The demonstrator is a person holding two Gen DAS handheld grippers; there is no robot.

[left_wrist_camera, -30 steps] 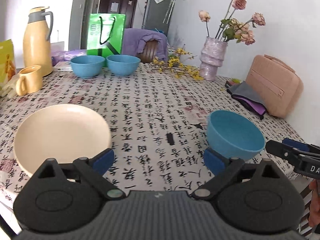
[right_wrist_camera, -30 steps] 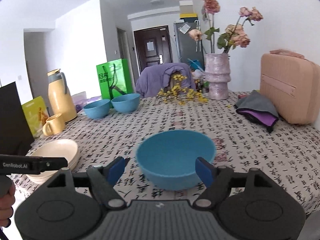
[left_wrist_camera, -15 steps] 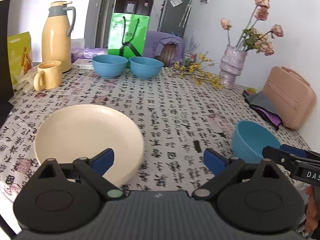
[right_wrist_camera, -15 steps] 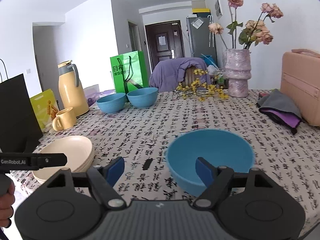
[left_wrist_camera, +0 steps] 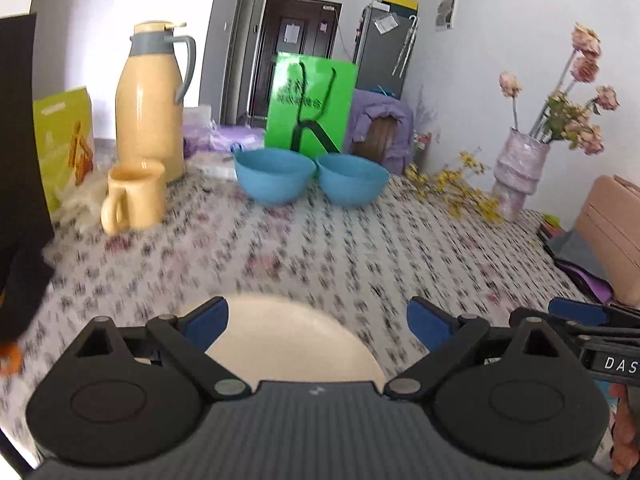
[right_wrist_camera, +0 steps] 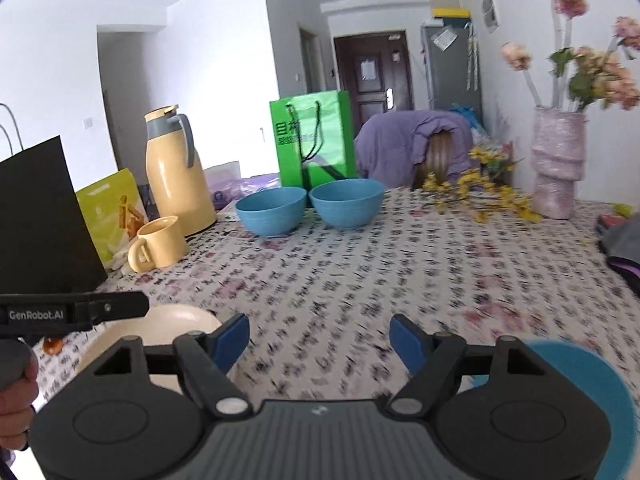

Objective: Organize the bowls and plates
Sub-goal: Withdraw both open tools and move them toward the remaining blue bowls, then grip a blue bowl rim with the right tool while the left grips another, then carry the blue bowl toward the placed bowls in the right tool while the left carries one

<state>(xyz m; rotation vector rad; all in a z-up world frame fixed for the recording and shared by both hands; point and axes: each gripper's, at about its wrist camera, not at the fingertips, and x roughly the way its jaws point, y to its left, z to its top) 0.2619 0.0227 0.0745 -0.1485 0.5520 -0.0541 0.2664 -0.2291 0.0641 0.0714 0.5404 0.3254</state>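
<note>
Left gripper (left_wrist_camera: 316,322): jaws spread wide, nothing between the blue pads (left_wrist_camera: 208,322), holding nothing. Cream plate (left_wrist_camera: 292,340) sits on the table just below and between the 2 fingers, its near part hidden by the gripper body; cannot tell if a pad touches the rim. In the right wrist view the same plate (right_wrist_camera: 176,324) shows at lower left, under the left gripper's black finger (right_wrist_camera: 116,308).

Right gripper (right_wrist_camera: 320,338): jaws also wide open, empty, only patterned tablecloth (right_wrist_camera: 360,272) between the pads. Near blue bowl (right_wrist_camera: 592,376) lies at lower right, outside the right finger and partly behind the gripper body, not in the jaws.

2 more blue bowls at the far side of the table, side by side, rims about touching: left far bowl (left_wrist_camera: 274,176), right far bowl (left_wrist_camera: 354,178). Both upright, well apart from either gripper. Green bag (left_wrist_camera: 310,102) stands right behind them.

Yellow thermos (left_wrist_camera: 150,104) far left, yellow mug (left_wrist_camera: 134,198) just in front of it, handle facing left. Flower vase (left_wrist_camera: 518,174) far right, yellow flower sprigs (left_wrist_camera: 456,188) lying between it and the far bowls. Tablecloth blurred in both views.
</note>
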